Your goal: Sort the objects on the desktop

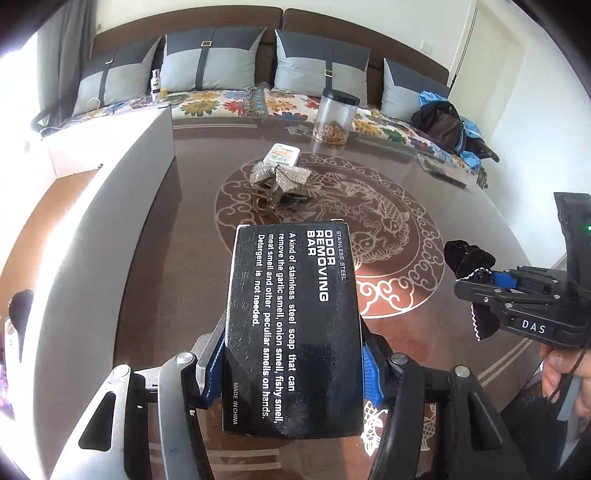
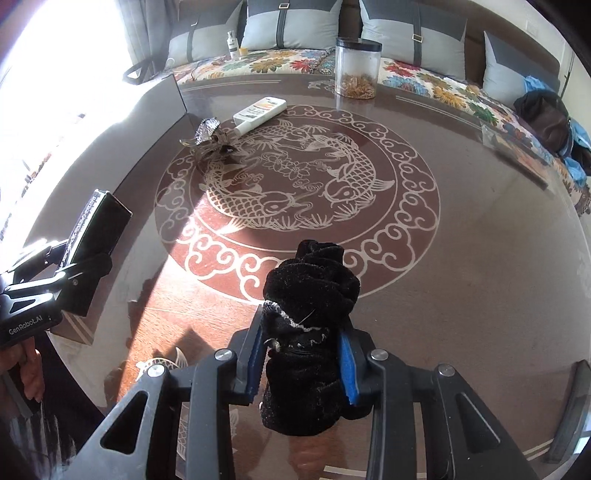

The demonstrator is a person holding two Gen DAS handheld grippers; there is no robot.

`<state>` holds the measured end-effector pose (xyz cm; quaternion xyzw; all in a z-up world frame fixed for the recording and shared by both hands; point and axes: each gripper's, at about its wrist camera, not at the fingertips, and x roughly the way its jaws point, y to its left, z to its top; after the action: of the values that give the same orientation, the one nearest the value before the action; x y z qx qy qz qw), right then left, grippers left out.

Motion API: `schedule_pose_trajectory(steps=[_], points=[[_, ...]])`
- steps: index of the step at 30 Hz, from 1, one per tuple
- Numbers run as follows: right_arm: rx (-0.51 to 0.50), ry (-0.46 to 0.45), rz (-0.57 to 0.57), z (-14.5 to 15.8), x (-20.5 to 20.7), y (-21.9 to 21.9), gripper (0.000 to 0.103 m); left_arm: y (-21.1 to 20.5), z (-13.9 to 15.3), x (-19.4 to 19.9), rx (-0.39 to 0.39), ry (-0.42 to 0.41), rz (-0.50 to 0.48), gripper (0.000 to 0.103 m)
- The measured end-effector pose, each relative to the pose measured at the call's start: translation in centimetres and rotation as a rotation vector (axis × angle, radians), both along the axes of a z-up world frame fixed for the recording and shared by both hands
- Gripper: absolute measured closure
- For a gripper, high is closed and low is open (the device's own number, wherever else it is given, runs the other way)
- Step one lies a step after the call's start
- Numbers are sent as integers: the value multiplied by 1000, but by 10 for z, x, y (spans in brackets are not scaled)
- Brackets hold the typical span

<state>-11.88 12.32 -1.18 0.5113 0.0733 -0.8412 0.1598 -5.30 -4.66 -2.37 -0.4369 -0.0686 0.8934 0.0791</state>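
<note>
Both grippers lifted, each clamped on its load above the carp medallion [image 2: 295, 184].

Left gripper [image 1: 293, 365] pinches the black box [image 1: 293, 332] at the medallion's near-left edge; right gripper [image 2: 301, 365] squeezes the black velvet bundle [image 2: 310, 314] over its near rim; remote [image 2: 260, 110] and silver bow [image 2: 210, 138] lie at its far-left edge.

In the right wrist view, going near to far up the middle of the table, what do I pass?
Right tool shut on the black velvet cloth → fish medallion on the table → white remote → clear jar → sofa cushions.

Left tongs [image 1: 293, 363] clamp black soap box [image 1: 293, 325] above table [image 1: 424, 184]; right tongs [image 1: 476, 295] grip black velvet bundle [image 1: 467, 260].
</note>
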Motion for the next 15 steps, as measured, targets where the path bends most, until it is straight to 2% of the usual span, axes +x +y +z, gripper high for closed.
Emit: schedule_pose_trajectory(steps=[3, 5, 8, 11, 15], points=[[-40, 58, 52, 33, 0, -33, 69, -38, 39, 22, 40, 77, 51, 46], [-84, 96, 101, 57, 1, -65, 69, -69, 61, 33, 38, 115, 93, 46], [-171, 134, 192, 89, 6, -124, 69, -126, 79, 43, 14, 124, 184, 46], [-262, 139, 305, 111, 14, -194, 69, -185, 77, 50, -16, 88, 301, 46], [-320, 123, 442, 116, 25, -287, 68, -244, 47, 55, -44, -3, 420, 46]])
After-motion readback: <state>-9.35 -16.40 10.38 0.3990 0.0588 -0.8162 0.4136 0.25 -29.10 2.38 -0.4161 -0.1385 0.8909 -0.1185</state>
